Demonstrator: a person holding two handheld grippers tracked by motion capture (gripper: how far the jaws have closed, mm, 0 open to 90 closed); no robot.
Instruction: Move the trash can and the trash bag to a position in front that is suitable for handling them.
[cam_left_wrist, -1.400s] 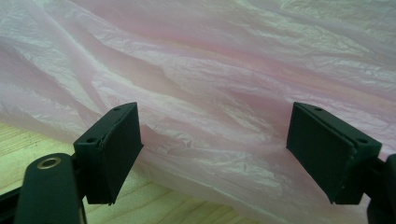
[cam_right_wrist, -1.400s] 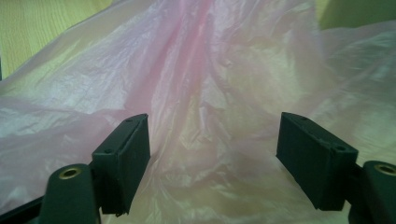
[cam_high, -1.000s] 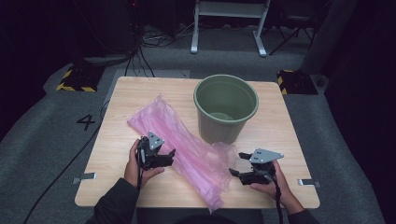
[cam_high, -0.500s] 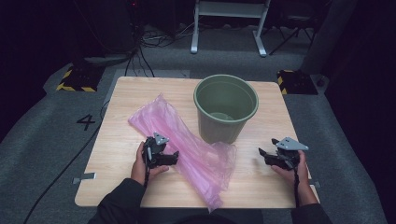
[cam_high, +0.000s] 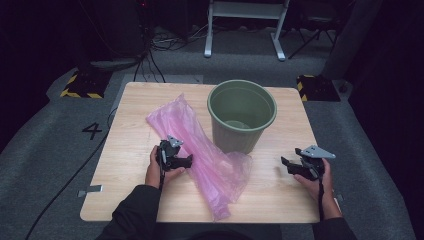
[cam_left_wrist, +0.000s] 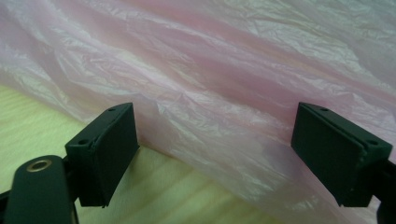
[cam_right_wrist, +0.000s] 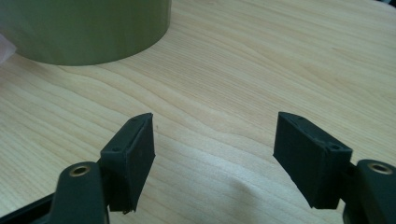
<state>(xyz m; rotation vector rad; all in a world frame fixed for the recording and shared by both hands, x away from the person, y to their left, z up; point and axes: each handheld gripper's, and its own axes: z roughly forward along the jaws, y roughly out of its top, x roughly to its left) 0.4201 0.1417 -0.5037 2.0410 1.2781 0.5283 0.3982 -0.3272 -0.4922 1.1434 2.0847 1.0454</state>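
A crumpled pink plastic bag lies slantwise across the wooden table, from the middle left down to the front edge. A green bucket stands upright just right of it, touching the bag's side. My left gripper rests at the bag's left edge, pointing right. Its jaws are open, with the bag's edge lying between them and neither pad pressing on it. My right gripper is open over bare wood at the front right, apart from the bag. In the right gripper view the bucket's base stands ahead to the left.
Bare wood spreads right of the bucket and along the table's left side. On the grey floor around are two yellow-and-black striped blocks, a black cable, a painted number 4 and white frame legs behind.
My right gripper has moved to the right, away from the bag's lower edge onto bare table. My left gripper has shifted slightly toward the bag. The bag's lower right part has settled flatter.
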